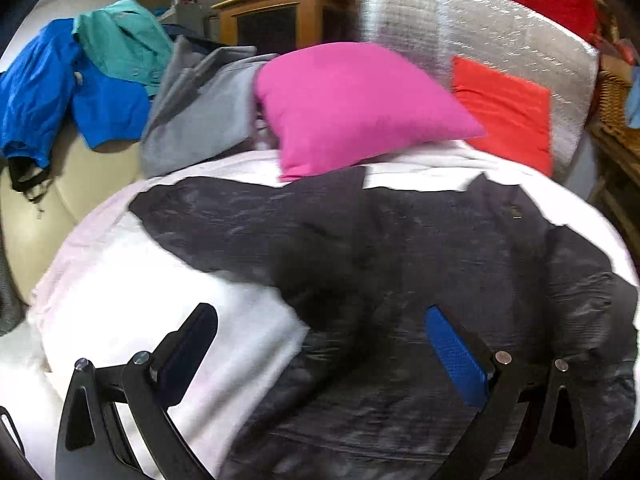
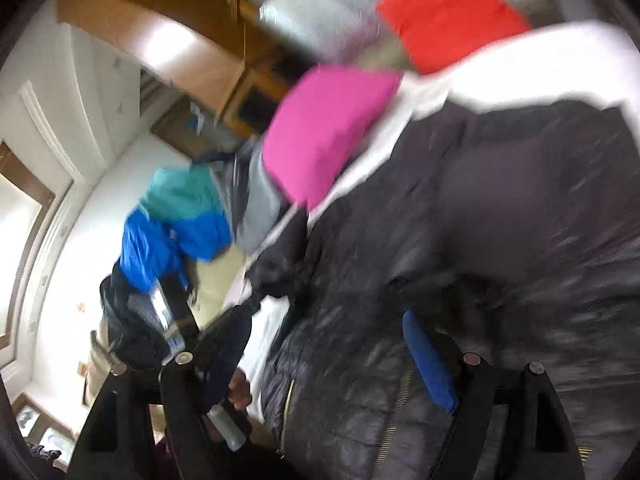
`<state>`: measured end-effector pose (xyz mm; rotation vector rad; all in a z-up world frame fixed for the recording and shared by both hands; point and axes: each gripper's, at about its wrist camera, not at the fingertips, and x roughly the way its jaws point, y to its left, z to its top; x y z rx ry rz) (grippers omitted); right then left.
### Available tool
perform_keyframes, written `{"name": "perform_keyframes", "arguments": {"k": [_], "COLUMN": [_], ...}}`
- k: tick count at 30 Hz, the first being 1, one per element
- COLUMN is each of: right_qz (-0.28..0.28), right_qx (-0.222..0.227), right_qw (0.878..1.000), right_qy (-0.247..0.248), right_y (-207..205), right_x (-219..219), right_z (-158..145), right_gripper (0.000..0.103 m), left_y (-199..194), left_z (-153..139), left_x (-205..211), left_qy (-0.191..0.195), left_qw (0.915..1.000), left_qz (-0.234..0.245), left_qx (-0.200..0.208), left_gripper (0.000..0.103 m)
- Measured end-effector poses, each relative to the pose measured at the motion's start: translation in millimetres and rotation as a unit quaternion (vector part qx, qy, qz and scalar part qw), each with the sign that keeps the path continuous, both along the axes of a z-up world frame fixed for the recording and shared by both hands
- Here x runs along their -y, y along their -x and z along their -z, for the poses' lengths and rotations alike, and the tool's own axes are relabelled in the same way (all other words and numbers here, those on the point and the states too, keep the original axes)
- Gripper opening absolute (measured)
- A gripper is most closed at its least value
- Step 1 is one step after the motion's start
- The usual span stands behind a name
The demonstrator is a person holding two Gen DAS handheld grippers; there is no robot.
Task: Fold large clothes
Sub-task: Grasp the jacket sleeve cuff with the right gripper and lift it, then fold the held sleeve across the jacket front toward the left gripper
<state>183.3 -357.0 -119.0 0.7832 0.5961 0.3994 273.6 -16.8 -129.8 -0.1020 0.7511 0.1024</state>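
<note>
Across the middle and lower half of the left wrist view, a black jacket (image 1: 400, 260) lay spread on a white bed cover (image 1: 120, 280), its dark quilted fabric reaching from frame centre to the right edge. The left gripper (image 1: 320, 344) hovered at the bottom of the frame with its jaws wide apart and nothing between them; one black finger stood over the white cover at lower left and the blue-padded finger (image 1: 456, 356) over the jacket at lower right. Behind the jacket, at upper centre, a pink pillow (image 1: 352, 104) rested on the cover, with a red pillow (image 1: 508, 112) to its right against a silver padded board (image 1: 480, 20). A grey garment (image 1: 196, 108) lay to the left of the pink pillow, and blue and teal clothes (image 1: 80, 80) were piled at upper left.

In the blurred, tilted right wrist view, the jacket (image 2: 480, 240) filled the right half of the frame, its zipper at bottom centre. The right gripper (image 2: 324, 352) also stood open, empty, above the jacket's edge.
</note>
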Motion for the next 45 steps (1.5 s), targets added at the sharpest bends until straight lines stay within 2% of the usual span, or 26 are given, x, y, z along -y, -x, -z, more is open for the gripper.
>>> {"name": "perform_keyframes", "arguments": {"k": [1, 2, 4, 6, 8, 11, 13, 15, 17, 19, 20, 21, 22, 23, 25, 28, 31, 33, 36, 38, 40, 45], "right_qz": [0.040, 0.099, 0.169, 0.219, 0.254, 0.266, 0.266, 0.252, 0.234, 0.214, 0.200, 0.193, 0.192, 0.192, 0.196, 0.205, 0.214, 0.217, 0.221, 0.231, 0.234, 0.231], "right_qx": [-0.006, -0.021, -0.053, -0.092, -0.127, -0.150, -0.161, -0.182, -0.199, -0.206, -0.203, -0.202, -0.202, -0.203, -0.201, -0.185, -0.169, -0.166, -0.160, -0.148, -0.126, -0.082], "right_qw": [0.999, 0.994, 0.981, 0.968, 0.956, 0.951, 0.950, 0.949, 0.950, 0.954, 0.958, 0.960, 0.960, 0.959, 0.958, 0.960, 0.960, 0.959, 0.956, 0.952, 0.953, 0.952], "right_qy": [0.021, 0.051, 0.074, 0.085, 0.080, 0.042, 0.039, 0.044, 0.045, 0.038, 0.032, 0.030, 0.038, 0.048, 0.059, 0.054, 0.067, 0.080, 0.105, 0.135, 0.147, 0.185], "right_y": [6.3, 11.8, 15.8, 15.2, 13.1, 2.2, -9.1, -27.3, -42.6, -57.4, -62.4, -64.8, -66.7, -66.7, -64.4, -56.2, -49.4, -44.6, -39.5, -33.0, -25.8, -16.6], "right_x": [15.1, 35.7, 68.8, 95.4, 123.2, 146.0, 149.0, 150.1, 149.2, 149.8, 148.7, 145.9, 143.2, 140.7, 137.8, 137.0, 132.9, 129.1, 121.8, 114.3, 106.0, 78.5], "right_z": [-1.9, 0.2, 13.4, 30.8, 50.0, 68.0, 77.6, 87.0, 95.5, 106.2, 109.0, 109.2, 108.0, 105.2, 98.9, 91.0, 81.4, 77.6, 68.8, 57.4, 45.2, 21.2], "right_gripper": [0.082, 0.082, 0.082, 0.082, 0.082, 0.082, 0.082, 0.078, 0.055, 0.040, 0.035, 0.034, 0.032, 0.029, 0.027, 0.025, 0.025, 0.025, 0.025, 0.025, 0.025, 0.025], "left_y": [0.3, 0.7, 1.4, 2.1, 4.3, 4.3, -2.3, -12.2, -22.2, -35.1, -39.4, -43.9, -47.2, -49.9, -54.9, -59.5, -60.8, -62.0, -61.4, -57.3, -52.8, -37.9], "left_z": [-0.3, -0.4, 0.1, 0.2, -1.4, -3.2, -1.1, 2.8, 8.1, 15.3, 18.7, 23.3, 27.7, 32.3, 37.7, 37.6, 35.4, 38.5, 43.9, 42.2, 39.9, 26.8], "left_x": [6.2, 13.8, 31.5, 53.6, 72.5, 110.6, 139.3, 153.9, 165.0, 173.7, 174.8, 175.4, 174.2, 172.6, 169.4, 151.8, 133.6, 118.8, 97.7, 84.5, 72.4, 41.4], "left_qy": [0.008, 0.019, 0.048, 0.077, 0.088, 0.070, 0.051, 0.053, 0.064, 0.075, 0.085, 0.097, 0.106, 0.105, 0.107, 0.150, 0.172, 0.195, 0.222, 0.217, 0.209, 0.208], "left_qw": [0.9999, 0.9994, 0.9965, 0.9908, 0.9864, 0.9803, 0.9744, 0.9715, 0.9695, 0.9673, 0.9647, 0.9619, 0.9589, 0.9588, 0.9606, 0.9592, 0.9584, 0.9543, 0.9480, 0.9510, 0.9552, 0.9619], "left_qz": [0.012, 0.029, 0.069, 0.111, 0.139, 0.184, 0.219, 0.231, 0.236, 0.241, 0.246, 0.252, 0.258, 0.256, 0.249, 0.230, 0.215, 0.205, 0.191, 0.179, 0.166, 0.148], "left_qx": [0.001, 0.000, -0.002, 0.000, 0.006, 0.020, 0.014, 0.003, -0.010, -0.031, -0.039, -0.046, -0.054, -0.064, -0.063, -0.067, -0.077, -0.096, -0.124, -0.128, -0.128, -0.099], "left_gripper": [0.103, 0.103, 0.103, 0.103, 0.103, 0.103, 0.103, 0.103, 0.103, 0.101, 0.097, 0.080, 0.058, 0.055, 0.043, 0.036, 0.036, 0.036, 0.046, 0.052, 0.062, 0.063]}}
